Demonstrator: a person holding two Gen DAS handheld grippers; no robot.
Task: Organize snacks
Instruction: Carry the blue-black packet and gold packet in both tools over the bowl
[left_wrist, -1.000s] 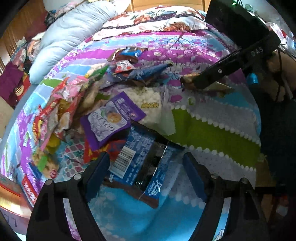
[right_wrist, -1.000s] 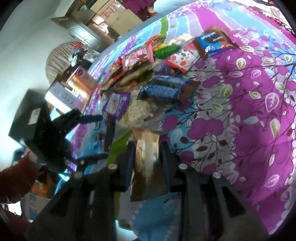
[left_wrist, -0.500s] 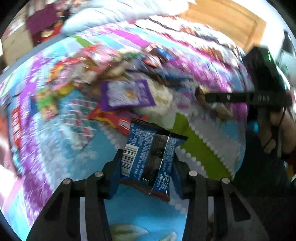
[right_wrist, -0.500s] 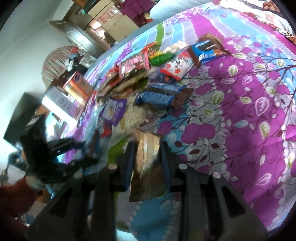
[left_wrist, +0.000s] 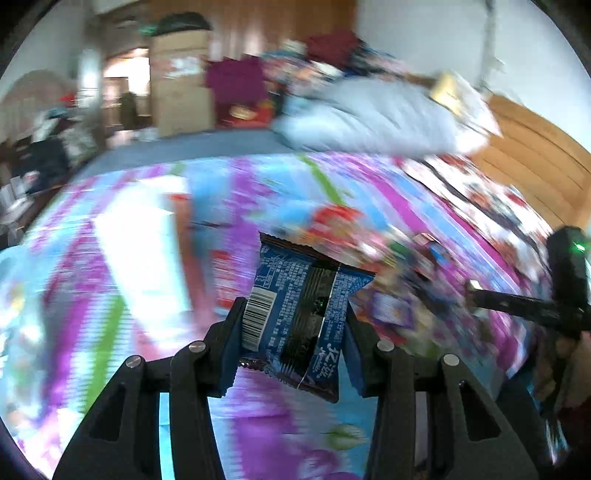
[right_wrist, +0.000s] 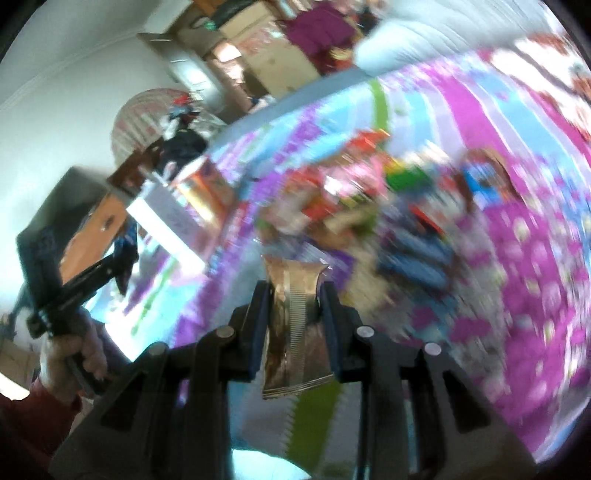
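Observation:
My left gripper (left_wrist: 293, 314) is shut on a blue snack packet (left_wrist: 301, 306) with a barcode, held up above the bedspread (left_wrist: 110, 258). My right gripper (right_wrist: 295, 295) is shut on a gold-brown foil packet (right_wrist: 295, 321), also lifted off the bed. A blurred pile of snack packets (right_wrist: 369, 206) lies on the patterned bedspread beyond it, and the same snack pile (left_wrist: 388, 243) shows right of centre in the left wrist view. The right gripper's body (left_wrist: 535, 306) shows at the right edge there. The left gripper (right_wrist: 122, 258) with its blue packet appears at the left in the right wrist view.
A pale blue pillow (left_wrist: 373, 118) lies at the head of the bed by a wooden headboard (left_wrist: 528, 155). Cardboard boxes (left_wrist: 181, 85) and a maroon cloth (left_wrist: 236, 85) stand past the bed's far side. A person's hand (right_wrist: 70, 358) in a dark red sleeve holds the left gripper.
My left gripper closed on the blue packet and lifted it off the bed, rolling as it rose. My right gripper rose with the gold-brown packet still in its grip.

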